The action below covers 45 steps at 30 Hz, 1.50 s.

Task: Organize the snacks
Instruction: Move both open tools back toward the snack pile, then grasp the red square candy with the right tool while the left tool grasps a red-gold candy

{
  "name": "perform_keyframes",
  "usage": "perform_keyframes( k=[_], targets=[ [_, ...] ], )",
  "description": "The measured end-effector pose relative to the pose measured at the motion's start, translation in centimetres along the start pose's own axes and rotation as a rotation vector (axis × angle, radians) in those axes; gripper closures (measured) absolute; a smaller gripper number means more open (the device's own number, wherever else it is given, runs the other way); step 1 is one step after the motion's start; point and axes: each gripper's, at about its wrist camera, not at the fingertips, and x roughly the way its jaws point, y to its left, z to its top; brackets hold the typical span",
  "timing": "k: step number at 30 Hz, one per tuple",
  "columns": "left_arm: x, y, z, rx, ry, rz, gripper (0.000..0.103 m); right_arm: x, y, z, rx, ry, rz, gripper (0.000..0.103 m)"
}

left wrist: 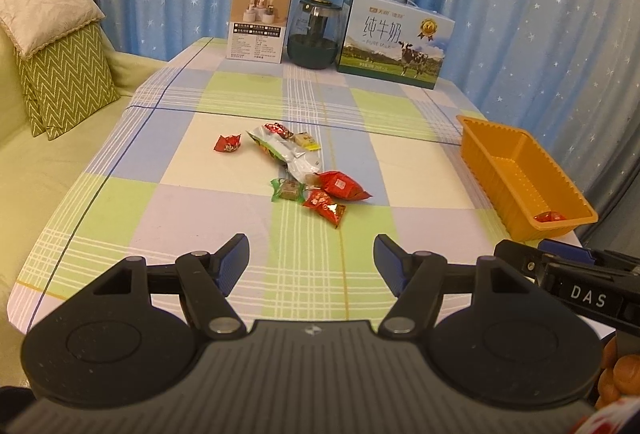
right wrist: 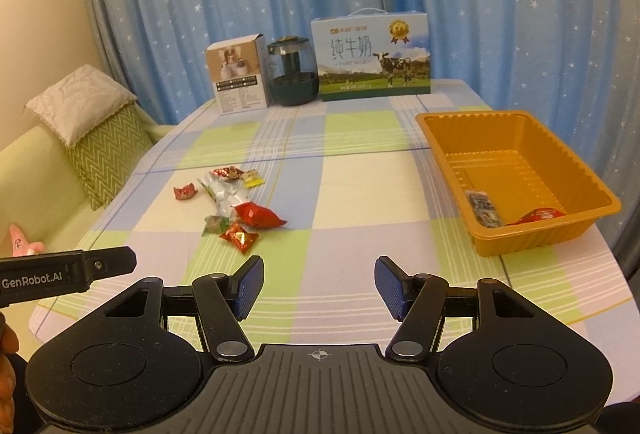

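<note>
1. Here, the left hand-held gripper [left wrist: 311,261] and right hand-held gripper [right wrist: 319,284] both hover with jaws apart, empty.
2. Loose snack packets [left wrist: 304,169] lie ahead on the checked surface [left wrist: 200,218], nearer the left one.
3. The orange tray [right wrist: 520,169] sits right, holding two packets.

the small print on the white box [left wrist: 258,23] can't be read in either view. in the left wrist view most of the orange tray [left wrist: 516,169] floor is hidden by its near wall, with only a bit of a red wrapper [left wrist: 549,216] seen. the right gripper [left wrist: 560,266] is cut off by the frame edge there. the silver packet [right wrist: 224,193] is partly covered by other snacks.
</note>
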Motion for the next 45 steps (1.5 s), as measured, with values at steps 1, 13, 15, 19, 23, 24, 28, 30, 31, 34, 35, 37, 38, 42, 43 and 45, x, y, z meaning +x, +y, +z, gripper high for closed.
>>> perform_keyframes(
  k=[1,13,15,19,23,24,28,30,31,34,35,37,38,42,43,45],
  targets=[
    [0.4,0.1,0.0,0.003,0.003,-0.001,0.037,0.3,0.0,0.0,-0.005,0.002,0.004,0.041],
    [6.0,0.6,0.4,0.052,0.05,-0.03,0.038,5.6,-0.7,0.2,-0.052,0.03,0.036,0.041],
    [7.3,0.6,0.6,0.051,0.055,-0.043,0.039,6.6,-1.1,0.3,-0.056,0.032,0.038,0.041],
    [9.9,0.5,0.8,0.052,0.066,-0.063,0.042,8.7,-1.8,0.8,-0.062,0.047,0.038,0.042],
    [12.3,0.1,0.9,0.058,0.077,-0.075,0.055,10.4,-2.2,1.2,-0.055,0.052,0.045,0.042],
    [13.0,0.0,1.0,0.057,0.082,-0.077,0.059,10.8,-2.2,1.4,-0.054,0.054,0.046,0.042],
    [15.2,-0.4,1.2,0.039,0.097,-0.081,0.063,12.1,-2.4,1.9,-0.049,0.059,0.047,0.042],
    [16.2,-0.6,1.4,0.035,0.099,-0.078,0.065,12.6,-2.5,2.1,-0.04,0.061,0.044,0.042],
    [16.6,-0.6,1.4,0.027,0.101,-0.079,0.066,12.8,-2.5,2.1,-0.036,0.061,0.043,0.042],
    [17.5,-0.5,1.5,0.003,0.102,-0.077,0.066,13.3,-2.6,2.2,-0.029,0.064,0.04,0.042],
    [17.7,-0.4,1.6,-0.004,0.101,-0.076,0.068,13.5,-2.6,2.3,-0.028,0.066,0.039,0.042],
    [18.1,-0.3,1.7,-0.014,0.094,-0.078,0.07,13.8,-2.6,2.3,-0.029,0.069,0.038,0.042],
    [18.1,-0.3,1.8,-0.007,0.092,-0.076,0.072,14.0,-2.6,2.3,-0.031,0.07,0.038,0.042],
    [18.1,0.1,1.8,0.004,0.091,-0.075,0.085,14.8,-2.1,2.6,-0.046,0.072,0.054,0.042],
    [18.0,0.1,1.7,0.018,0.092,-0.071,0.086,15.0,-1.9,2.7,-0.053,0.07,0.062,0.042],
    [17.7,0.3,1.6,0.031,0.098,-0.074,0.092,15.4,-1.4,2.9,-0.064,0.065,0.084,0.042]
  ],
)
